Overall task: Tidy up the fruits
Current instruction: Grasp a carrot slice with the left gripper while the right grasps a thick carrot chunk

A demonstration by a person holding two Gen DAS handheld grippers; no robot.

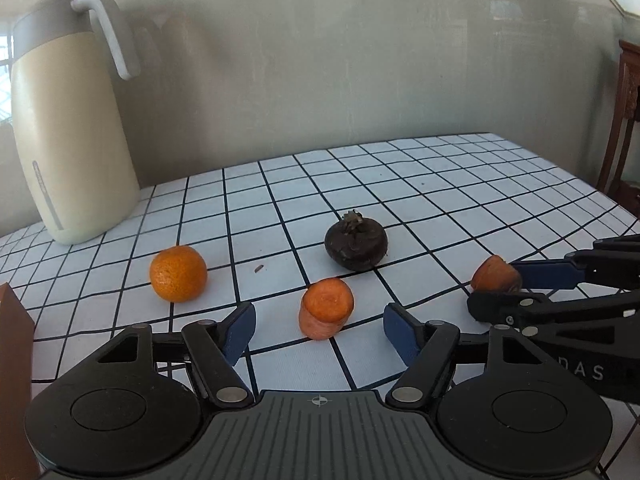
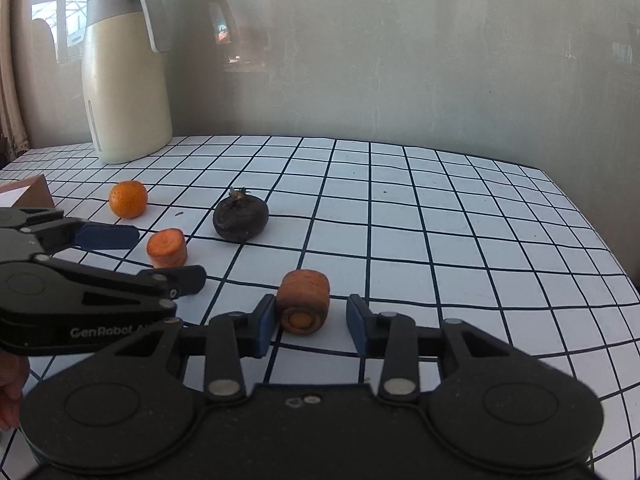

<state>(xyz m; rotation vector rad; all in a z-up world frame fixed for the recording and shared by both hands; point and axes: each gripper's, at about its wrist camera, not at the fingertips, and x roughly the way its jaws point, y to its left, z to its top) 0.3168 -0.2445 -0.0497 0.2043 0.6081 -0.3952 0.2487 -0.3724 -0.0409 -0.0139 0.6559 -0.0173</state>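
Two carrot pieces [image 1: 326, 308] [image 2: 304, 300], one tangerine [image 1: 178, 273], one dark fruit [image 1: 356, 244]. The left gripper [image 1: 320, 326] stands apart around one piece. The right gripper [image 2: 312, 320] is narrow; its left pad touches the other at 12 o'clock, with a gap on the right.

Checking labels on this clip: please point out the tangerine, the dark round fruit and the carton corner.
tangerine [image 1: 178, 273], left wrist view, middle of its peel.
dark round fruit [image 2: 241, 219], right wrist view, front of its body.
carton corner [image 2: 35, 196], right wrist view, brown side face.
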